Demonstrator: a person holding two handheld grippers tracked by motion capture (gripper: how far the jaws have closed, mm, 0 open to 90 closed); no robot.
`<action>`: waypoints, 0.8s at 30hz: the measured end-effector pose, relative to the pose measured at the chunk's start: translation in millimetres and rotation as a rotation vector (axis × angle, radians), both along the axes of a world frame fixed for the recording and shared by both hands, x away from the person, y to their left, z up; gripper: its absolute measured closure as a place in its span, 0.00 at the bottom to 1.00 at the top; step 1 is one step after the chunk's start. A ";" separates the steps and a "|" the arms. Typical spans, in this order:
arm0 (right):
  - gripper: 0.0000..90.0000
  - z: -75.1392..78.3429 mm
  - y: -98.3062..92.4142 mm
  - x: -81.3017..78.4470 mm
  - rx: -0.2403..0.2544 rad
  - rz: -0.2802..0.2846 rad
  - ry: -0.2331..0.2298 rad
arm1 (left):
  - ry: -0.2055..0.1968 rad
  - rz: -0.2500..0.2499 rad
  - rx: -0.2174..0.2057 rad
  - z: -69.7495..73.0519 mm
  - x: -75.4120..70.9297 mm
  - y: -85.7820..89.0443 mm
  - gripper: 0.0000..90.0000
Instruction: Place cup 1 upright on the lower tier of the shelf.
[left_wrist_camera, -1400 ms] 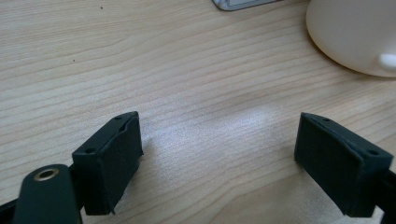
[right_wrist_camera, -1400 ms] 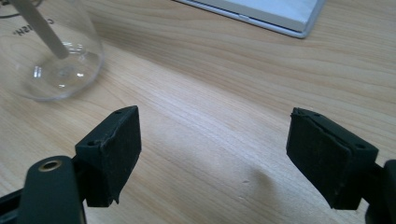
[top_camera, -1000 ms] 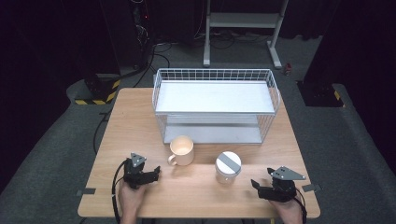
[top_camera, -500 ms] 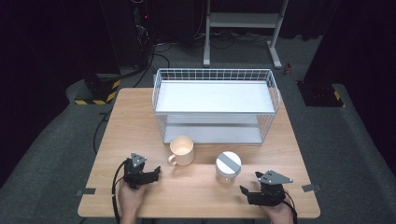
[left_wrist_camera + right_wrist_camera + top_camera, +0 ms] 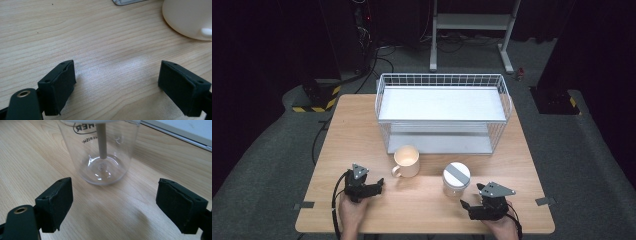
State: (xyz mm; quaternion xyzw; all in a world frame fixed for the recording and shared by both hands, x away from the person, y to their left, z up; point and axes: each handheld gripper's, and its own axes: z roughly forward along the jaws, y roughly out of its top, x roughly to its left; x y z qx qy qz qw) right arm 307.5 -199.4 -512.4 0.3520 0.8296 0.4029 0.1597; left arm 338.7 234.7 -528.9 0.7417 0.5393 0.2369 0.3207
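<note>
The work was only at its beginning. The clear jar (image 5: 456,178) with the white lid stood upright on the tabletop (image 5: 357,127), in front of the white wire rack (image 5: 442,111) and a little to the right of the rack's middle. The cream mug (image 5: 406,161) stood to the left of the jar, closer to the rack, with its handle turned toward the person.

The right claw (image 5: 465,204) was low over the tabletop, just in front of the jar and slightly to its right. Its jaws had just been opening, and in the right gripper view they stood wide apart with only bare wood between them; the jar (image 5: 101,152) was near, ahead of the pads, but not touched. So this claw was released and nothing was grasped.

The left claw (image 5: 380,185) rested in front of the mug and to its left. In the left gripper view its pads (image 5: 58,86) were also spread and empty, and the mug (image 5: 187,17) showed beyond them at one side.

By my judgement, 0 of the 2 things had been moved. Both shelves of the rack were bare. The reach toward the jar looked nearly done; closing on it, lifting and placing were all left.
</note>
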 end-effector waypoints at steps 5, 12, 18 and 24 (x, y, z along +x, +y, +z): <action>0.15 2.5 9.7 4.8 -0.008 0.022 -0.002 | 0.000 -0.001 0.001 0.0 0.1 -0.1 0.16; 0.14 6.3 17.7 8.6 -0.006 0.039 -0.017 | 0.000 -0.001 0.001 0.0 0.1 -0.1 0.16; 0.12 7.7 26.7 15.6 -0.011 0.049 -0.027 | 0.000 -0.001 0.001 0.0 0.0 -0.1 0.16; 0.12 11.0 33.0 20.6 -0.007 0.040 -0.044 | 0.000 -0.001 0.001 0.0 0.0 -0.1 0.16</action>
